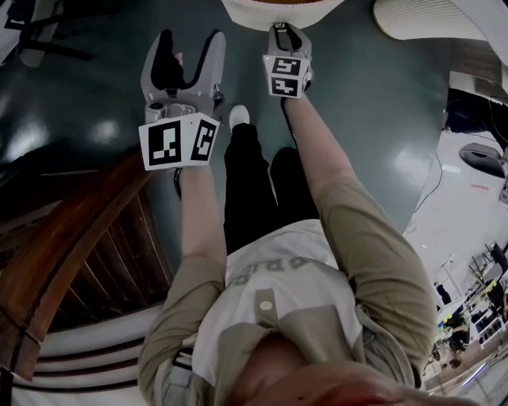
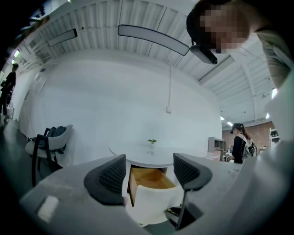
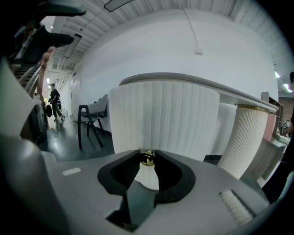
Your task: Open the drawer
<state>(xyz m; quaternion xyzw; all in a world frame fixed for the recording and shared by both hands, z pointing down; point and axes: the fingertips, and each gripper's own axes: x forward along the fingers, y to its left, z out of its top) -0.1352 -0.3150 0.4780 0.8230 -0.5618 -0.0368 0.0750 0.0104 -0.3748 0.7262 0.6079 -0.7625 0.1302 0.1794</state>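
Observation:
The drawer (image 2: 148, 180) stands pulled out from under a round white table (image 2: 138, 151); its wooden inside shows behind a white fluted front (image 3: 165, 119). My right gripper (image 3: 147, 159) is shut on the small brass knob (image 3: 147, 157) at the middle of that front. In the head view the right gripper (image 1: 286, 33) reaches to the drawer's front (image 1: 274, 12) at the top edge. My left gripper (image 1: 188, 49) is held off to the left, open with nothing between its fingers. The left gripper (image 2: 151, 172) looks level at the drawer from a distance.
A dark wooden stair rail and steps (image 1: 79, 238) lie at my lower left. A chair (image 2: 48, 143) stands left of the table, another chair (image 3: 89, 120) shows past the drawer front. A fluted white pillar (image 3: 245, 137) rises at the right. A person (image 2: 240, 143) stands far back.

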